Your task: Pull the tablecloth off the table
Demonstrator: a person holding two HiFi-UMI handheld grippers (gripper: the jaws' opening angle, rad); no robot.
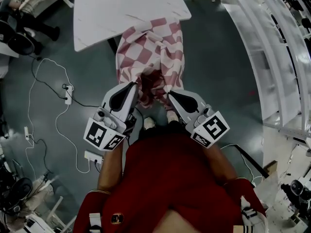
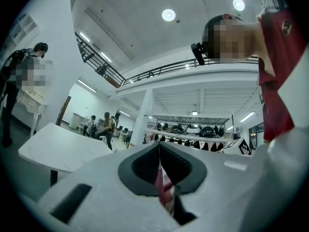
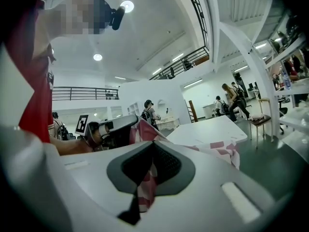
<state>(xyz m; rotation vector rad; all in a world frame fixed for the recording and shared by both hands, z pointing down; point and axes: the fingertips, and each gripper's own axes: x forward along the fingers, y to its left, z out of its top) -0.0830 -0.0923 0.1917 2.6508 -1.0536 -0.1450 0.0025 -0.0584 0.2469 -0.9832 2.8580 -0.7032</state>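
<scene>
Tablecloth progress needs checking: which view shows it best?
Head view: most of the checked tablecloth shows, draped off the table. The left gripper view shows only a sliver between its jaws; the right gripper view, a pinched fold and draped end.

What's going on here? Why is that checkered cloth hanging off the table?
A person in a red shirt holds a gripper in each hand and is pulling the tablecloth off. The left gripper and the right gripper are both shut on the red-and-white tablecloth. Only a small end of it lies on the edge of the white table. The rest sags down toward the person, so it is nearly off.
</scene>
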